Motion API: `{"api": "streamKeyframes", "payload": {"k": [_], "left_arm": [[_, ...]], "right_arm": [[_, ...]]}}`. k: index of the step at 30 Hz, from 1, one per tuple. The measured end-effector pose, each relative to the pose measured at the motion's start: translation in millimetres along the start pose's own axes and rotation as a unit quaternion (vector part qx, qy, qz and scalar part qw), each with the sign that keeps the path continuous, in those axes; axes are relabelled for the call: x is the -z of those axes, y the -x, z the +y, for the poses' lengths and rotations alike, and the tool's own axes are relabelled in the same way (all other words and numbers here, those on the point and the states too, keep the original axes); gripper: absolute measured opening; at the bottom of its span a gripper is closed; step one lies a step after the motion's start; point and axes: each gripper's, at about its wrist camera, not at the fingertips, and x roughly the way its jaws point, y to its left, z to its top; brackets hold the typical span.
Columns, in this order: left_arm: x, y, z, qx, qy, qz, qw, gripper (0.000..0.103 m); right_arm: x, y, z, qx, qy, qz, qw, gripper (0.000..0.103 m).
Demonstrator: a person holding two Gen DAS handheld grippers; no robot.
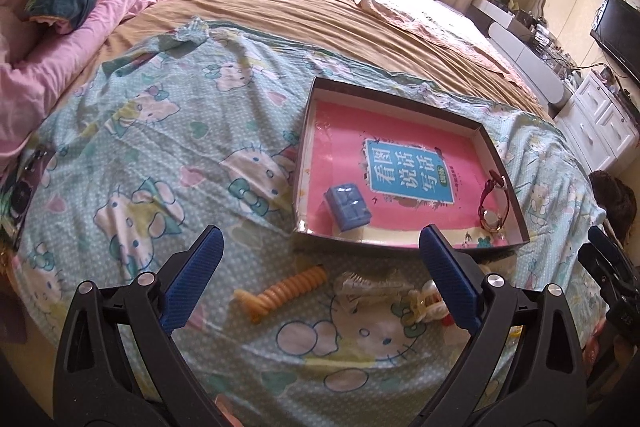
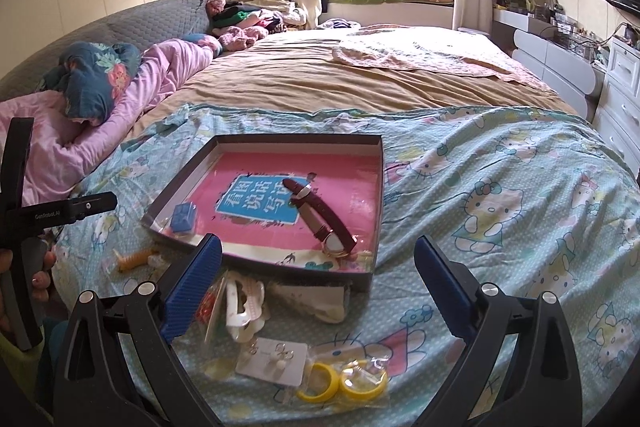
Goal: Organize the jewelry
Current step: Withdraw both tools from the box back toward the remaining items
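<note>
A shallow dark box tray (image 1: 404,98) (image 2: 296,138) with a pink book cover as its floor lies on the cartoon-print sheet. Inside it rest a small blue box (image 1: 347,207) (image 2: 183,219) and a maroon-strapped watch (image 1: 493,203) (image 2: 322,213). In front of the tray lie an orange coil hair tie (image 1: 286,289) (image 2: 134,259), a clear hair clip (image 1: 362,287), a white hair clip (image 2: 242,303), an earring card (image 2: 274,357) and yellow rings in a bag (image 2: 344,381). My left gripper (image 1: 320,281) hangs open above the coil and clear clip, holding nothing. My right gripper (image 2: 318,291) is open and holds nothing, above the earring card.
The bed's brown cover stretches behind the tray, with pink bedding (image 1: 80,39) piled at left. White drawers (image 1: 600,123) and a TV (image 1: 620,31) stand past the bed's right edge. A hand holding the other gripper's black body (image 2: 24,227) shows at far left in the right wrist view.
</note>
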Motion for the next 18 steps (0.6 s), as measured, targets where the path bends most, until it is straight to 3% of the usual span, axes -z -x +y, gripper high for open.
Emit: {"api": "streamKeyframes", "payload": {"k": [18], "left_arm": [[34,0,13,-0.024,-0.004,0.015,0.9996,0.092]], "right_arm": [[30,-3,29,-0.041,0.021,0.048,0.998,0.096]]}}
